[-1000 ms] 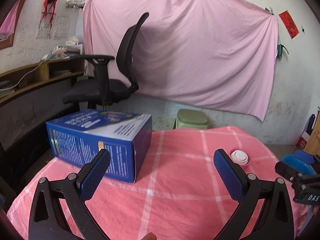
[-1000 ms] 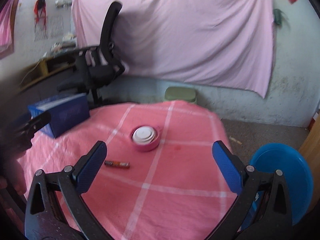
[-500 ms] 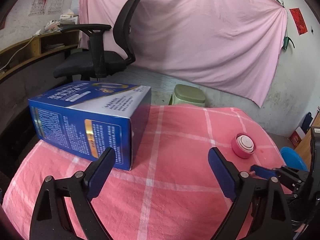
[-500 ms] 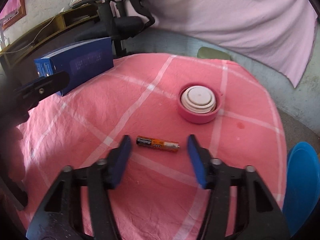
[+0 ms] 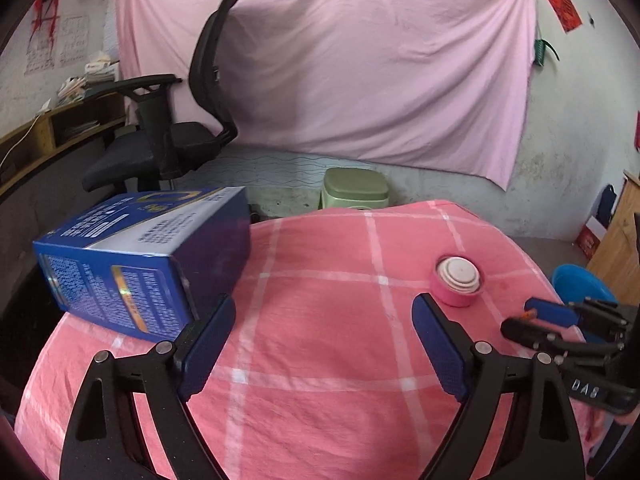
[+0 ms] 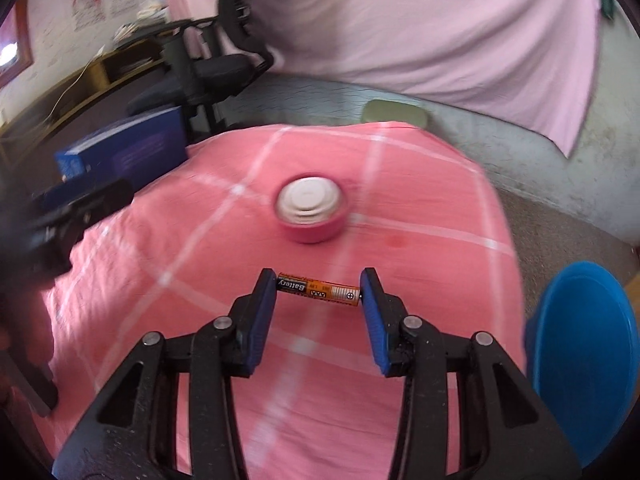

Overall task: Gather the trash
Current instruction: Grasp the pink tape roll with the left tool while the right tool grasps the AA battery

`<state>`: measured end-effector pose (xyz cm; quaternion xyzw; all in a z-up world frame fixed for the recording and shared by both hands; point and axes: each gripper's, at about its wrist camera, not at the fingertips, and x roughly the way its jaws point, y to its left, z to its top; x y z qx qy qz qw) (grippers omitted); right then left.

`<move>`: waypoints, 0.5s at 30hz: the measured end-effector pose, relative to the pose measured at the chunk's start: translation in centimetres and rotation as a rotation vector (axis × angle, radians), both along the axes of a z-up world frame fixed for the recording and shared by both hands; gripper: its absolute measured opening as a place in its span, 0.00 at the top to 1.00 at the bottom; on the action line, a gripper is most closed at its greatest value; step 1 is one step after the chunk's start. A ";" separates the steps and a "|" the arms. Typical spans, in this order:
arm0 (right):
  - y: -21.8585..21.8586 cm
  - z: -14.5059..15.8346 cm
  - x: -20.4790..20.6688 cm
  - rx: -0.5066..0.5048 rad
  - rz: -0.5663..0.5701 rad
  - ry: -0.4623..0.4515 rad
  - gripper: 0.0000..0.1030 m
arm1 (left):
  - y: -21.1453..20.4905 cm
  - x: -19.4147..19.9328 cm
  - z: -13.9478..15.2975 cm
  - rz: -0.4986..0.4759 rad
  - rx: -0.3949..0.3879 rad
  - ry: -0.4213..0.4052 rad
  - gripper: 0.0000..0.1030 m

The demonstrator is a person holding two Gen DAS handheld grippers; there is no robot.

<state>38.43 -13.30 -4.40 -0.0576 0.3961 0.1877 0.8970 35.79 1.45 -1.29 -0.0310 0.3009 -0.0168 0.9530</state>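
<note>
An orange and black battery point(image 6: 319, 289) is held end to end between the blue pads of my right gripper point(image 6: 319, 292), lifted a little above the pink checked tablecloth point(image 6: 200, 264). A pink and white round lid point(image 6: 310, 210) lies beyond it; it also shows in the left wrist view point(image 5: 457, 275). A blue carton point(image 5: 144, 258) lies on its side at the table's left. My left gripper point(image 5: 324, 340) is open and empty, just right of the carton. The right gripper shows at the right of the left wrist view point(image 5: 532, 318).
A blue bin point(image 6: 584, 356) stands on the floor right of the table. A black office chair point(image 5: 172, 136) and a green stool point(image 5: 356, 192) stand behind the table. A pink sheet point(image 5: 340, 60) hangs on the wall. A wooden shelf point(image 5: 48, 136) is at the left.
My right gripper closed on the battery and lifted it off the cloth. My left gripper drew back a little and turned right; the carton now looks smaller.
</note>
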 end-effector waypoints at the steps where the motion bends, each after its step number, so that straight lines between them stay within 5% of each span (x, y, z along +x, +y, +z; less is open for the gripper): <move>1: -0.5 0.1 0.1 0.006 -0.011 -0.002 0.36 | -0.5 0.1 -0.1 -0.020 0.001 -0.004 0.16; 4: -2.3 0.4 0.3 0.031 -0.053 -0.012 0.36 | -2.3 1.3 -0.4 -0.104 0.000 0.016 0.17; 10: -4.1 0.9 0.5 0.058 -0.089 -0.024 0.36 | -4.0 6.1 -1.6 -0.259 -0.145 0.158 0.18; 15: -4.6 1.1 0.9 0.070 -0.108 -0.028 0.36 | -5.7 8.2 -2.4 -0.304 -0.130 0.205 0.18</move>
